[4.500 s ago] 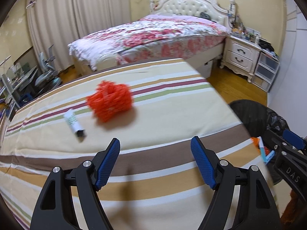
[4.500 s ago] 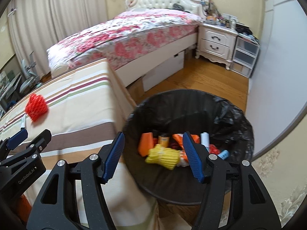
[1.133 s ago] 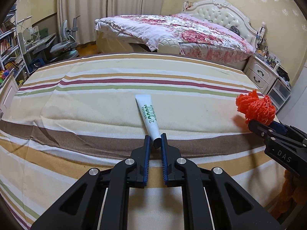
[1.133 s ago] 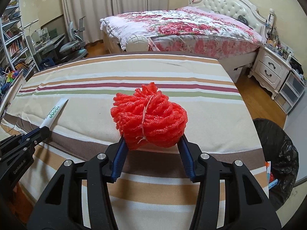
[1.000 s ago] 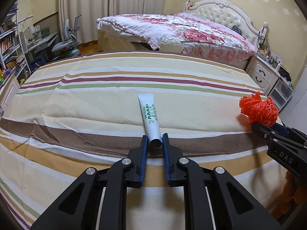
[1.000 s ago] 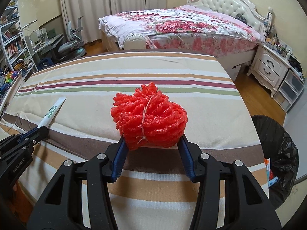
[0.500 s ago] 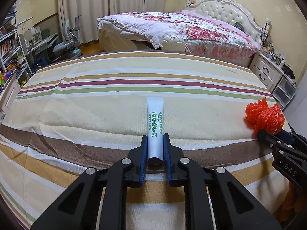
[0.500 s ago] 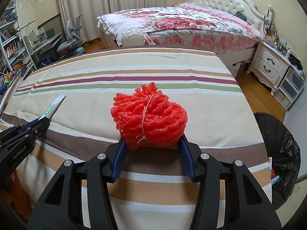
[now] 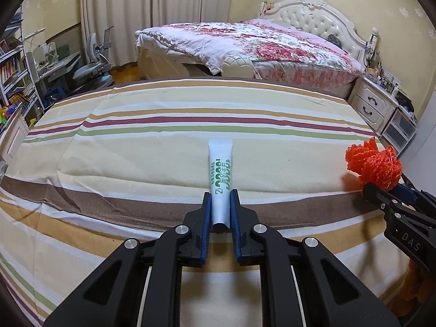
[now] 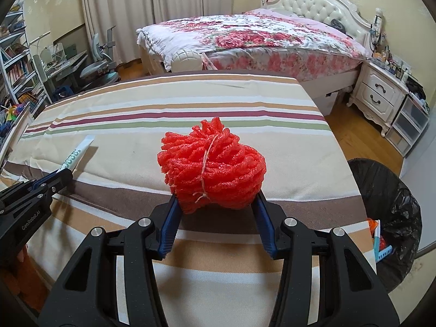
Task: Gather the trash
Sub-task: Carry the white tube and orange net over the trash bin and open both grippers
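My left gripper (image 9: 220, 200) is shut on the cap end of a white tube with green print (image 9: 220, 169), held lifted over the striped table cloth (image 9: 136, 147). The tube also shows in the right wrist view (image 10: 77, 154), at the left, in the left gripper (image 10: 61, 173). My right gripper (image 10: 216, 204) is shut on a red foam net ball (image 10: 215, 163) and holds it above the cloth. The ball also shows at the right of the left wrist view (image 9: 374, 163), in the right gripper (image 9: 381, 189).
A bin with a black bag (image 10: 392, 207) stands on the floor past the table's right edge, with trash inside. A bed with a floral cover (image 10: 259, 38) lies behind the table. A white nightstand (image 10: 381, 96) is at the right, a desk and chair (image 10: 92, 68) at the left.
The left gripper has closed further along the tube, which has swung to point straight ahead and lifted off the cloth. The right gripper keeps the red ball and has shifted slightly.
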